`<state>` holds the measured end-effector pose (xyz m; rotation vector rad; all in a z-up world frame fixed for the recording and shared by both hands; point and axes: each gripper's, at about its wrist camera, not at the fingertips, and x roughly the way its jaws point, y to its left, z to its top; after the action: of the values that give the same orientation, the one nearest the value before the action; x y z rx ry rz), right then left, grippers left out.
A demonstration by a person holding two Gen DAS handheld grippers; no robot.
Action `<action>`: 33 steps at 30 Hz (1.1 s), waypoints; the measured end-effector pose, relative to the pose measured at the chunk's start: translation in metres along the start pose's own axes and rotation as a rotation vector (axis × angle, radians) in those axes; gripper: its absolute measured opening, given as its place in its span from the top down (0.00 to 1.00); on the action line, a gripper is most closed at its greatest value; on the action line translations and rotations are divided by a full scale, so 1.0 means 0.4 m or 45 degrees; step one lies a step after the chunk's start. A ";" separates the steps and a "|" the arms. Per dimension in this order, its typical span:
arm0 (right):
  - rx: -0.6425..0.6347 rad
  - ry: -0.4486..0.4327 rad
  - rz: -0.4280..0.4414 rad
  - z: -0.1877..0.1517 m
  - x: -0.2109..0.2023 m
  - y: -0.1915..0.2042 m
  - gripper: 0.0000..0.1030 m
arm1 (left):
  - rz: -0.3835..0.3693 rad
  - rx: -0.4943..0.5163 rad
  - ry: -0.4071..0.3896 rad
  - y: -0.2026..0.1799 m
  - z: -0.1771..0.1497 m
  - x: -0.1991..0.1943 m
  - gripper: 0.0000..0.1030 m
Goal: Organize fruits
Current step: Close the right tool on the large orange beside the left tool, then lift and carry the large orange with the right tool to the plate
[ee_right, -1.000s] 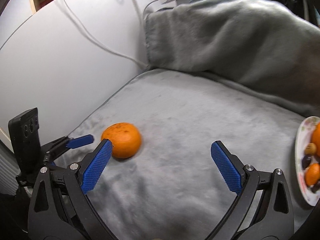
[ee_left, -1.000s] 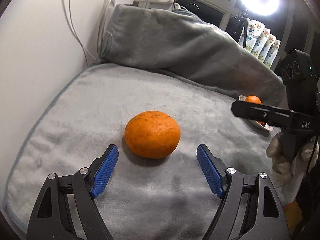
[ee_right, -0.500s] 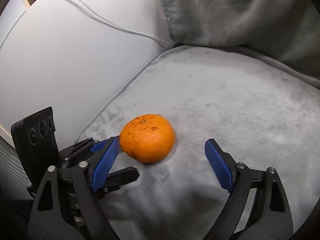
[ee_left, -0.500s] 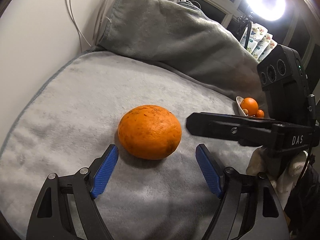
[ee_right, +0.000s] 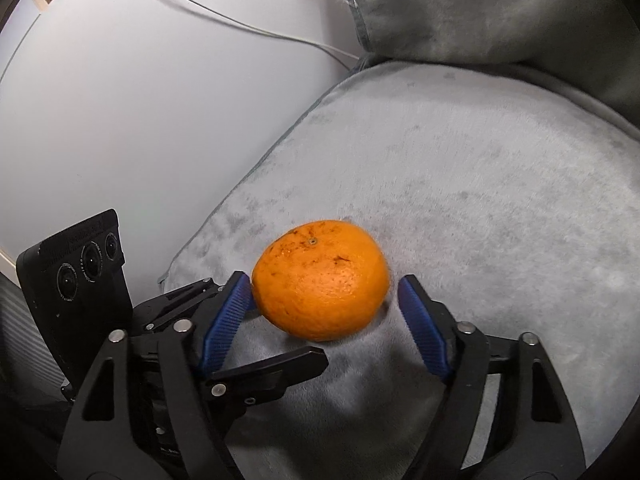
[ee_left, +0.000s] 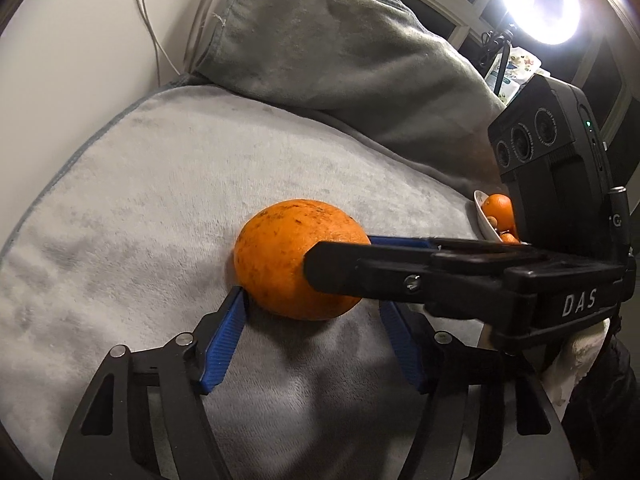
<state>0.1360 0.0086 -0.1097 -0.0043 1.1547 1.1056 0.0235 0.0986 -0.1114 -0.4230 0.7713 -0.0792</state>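
Note:
One large orange [ee_left: 280, 256] [ee_right: 320, 280] lies on the grey fleece mat [ee_left: 160, 184]. My left gripper [ee_left: 312, 300] points down at it from the near side. Its jaws are closing, the orange is between them, and the right pad stands off the peel. My right gripper [ee_right: 322, 280] comes in crosswise around the same orange. Its jaws are closing too, with a small gap at the right pad [ee_right: 420, 320]. In the left wrist view a black finger [ee_left: 360, 272] of the right gripper crosses the front of the orange.
A white plate [ee_left: 480, 216] with small oranges [ee_left: 498, 206] sits at the mat's right edge, half hidden by the right gripper's body. A folded grey blanket [ee_left: 340, 60] lies at the back. A white wall with a cable [ee_right: 240, 28] bounds the left side.
My right gripper has come down and across from the right until its jaws straddle the orange. Both pairs of jaws have narrowed. The left gripper has stayed about where it was.

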 end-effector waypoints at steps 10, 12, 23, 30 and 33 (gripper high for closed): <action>-0.003 -0.020 0.008 -0.007 -0.009 0.010 0.29 | 0.016 0.017 -0.017 -0.015 0.002 -0.004 0.36; -0.010 -0.023 0.005 -0.010 -0.015 0.012 0.29 | 0.018 0.026 -0.025 -0.022 0.002 -0.007 0.36; -0.015 -0.107 -0.036 -0.031 -0.099 0.001 0.30 | 0.019 0.125 -0.066 -0.108 0.000 -0.014 0.36; -0.028 -0.178 -0.095 -0.060 -0.178 -0.009 0.30 | -0.001 0.189 -0.094 -0.172 0.018 -0.017 0.37; -0.023 -0.208 -0.116 -0.067 -0.211 -0.016 0.30 | -0.017 0.212 -0.103 -0.199 0.023 -0.016 0.38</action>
<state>0.1234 -0.0669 -0.0642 0.0191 0.9887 1.0169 0.0319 0.0304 -0.0694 -0.2715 0.6763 -0.1367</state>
